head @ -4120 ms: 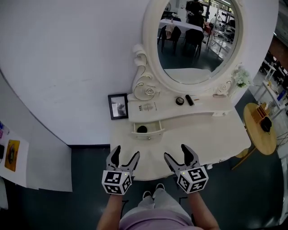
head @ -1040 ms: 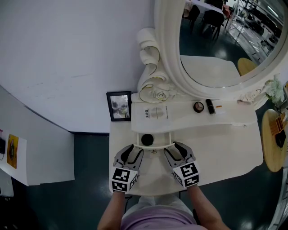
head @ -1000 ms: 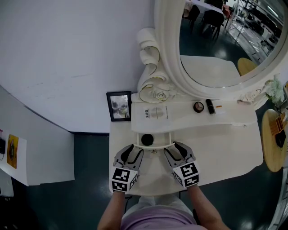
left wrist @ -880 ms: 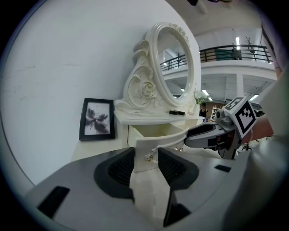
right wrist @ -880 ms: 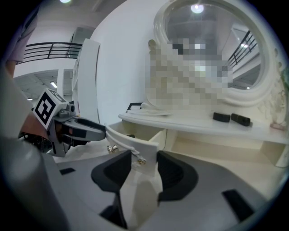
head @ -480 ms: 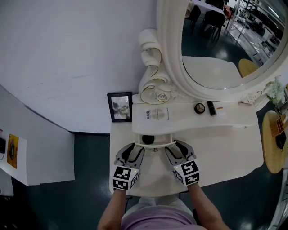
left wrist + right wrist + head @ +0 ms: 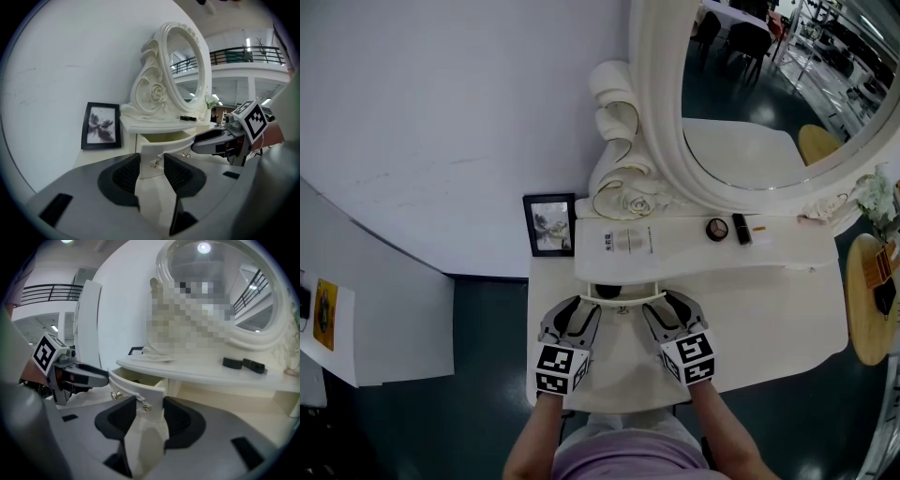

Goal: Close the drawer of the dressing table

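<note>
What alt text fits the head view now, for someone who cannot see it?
Seen from above, the left gripper and right gripper, jaws apart, sit at the two ends of the front of a small drawer, slightly open, under the shelf of a white dressing table. An oval mirror rises behind, and a framed picture stands at the left.

drawer (image 7: 623,298) slid further in, dark item (image 7: 607,292) inside — nearly covered
</note>
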### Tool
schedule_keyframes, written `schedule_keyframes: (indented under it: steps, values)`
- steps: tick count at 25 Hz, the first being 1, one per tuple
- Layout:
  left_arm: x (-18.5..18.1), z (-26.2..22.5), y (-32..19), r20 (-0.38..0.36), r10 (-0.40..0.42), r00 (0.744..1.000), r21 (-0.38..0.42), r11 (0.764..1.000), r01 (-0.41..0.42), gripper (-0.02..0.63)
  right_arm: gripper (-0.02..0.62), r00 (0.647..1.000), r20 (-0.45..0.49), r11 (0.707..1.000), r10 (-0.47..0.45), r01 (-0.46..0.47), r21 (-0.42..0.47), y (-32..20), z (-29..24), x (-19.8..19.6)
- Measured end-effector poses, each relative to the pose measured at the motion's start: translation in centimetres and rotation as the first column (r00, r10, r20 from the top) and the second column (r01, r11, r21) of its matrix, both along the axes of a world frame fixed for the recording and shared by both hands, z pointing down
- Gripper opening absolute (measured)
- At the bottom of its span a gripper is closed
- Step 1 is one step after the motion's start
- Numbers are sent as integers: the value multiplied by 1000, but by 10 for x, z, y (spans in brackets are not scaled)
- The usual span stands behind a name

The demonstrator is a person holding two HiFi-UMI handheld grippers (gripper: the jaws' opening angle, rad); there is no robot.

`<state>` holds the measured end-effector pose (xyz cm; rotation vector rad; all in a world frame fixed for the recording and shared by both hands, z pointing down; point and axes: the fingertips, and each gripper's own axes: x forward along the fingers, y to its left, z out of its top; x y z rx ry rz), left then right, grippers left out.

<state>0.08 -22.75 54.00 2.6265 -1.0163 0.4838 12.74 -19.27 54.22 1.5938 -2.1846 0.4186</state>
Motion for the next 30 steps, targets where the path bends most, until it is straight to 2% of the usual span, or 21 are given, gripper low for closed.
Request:
schedule_keyframes:
  steps: [30]
  values:
    - [7, -1, -29, -18, -58, 998, 11, 998, 58, 160, 190, 999, 22, 1000, 24, -25, 19, -29, -1, 8]
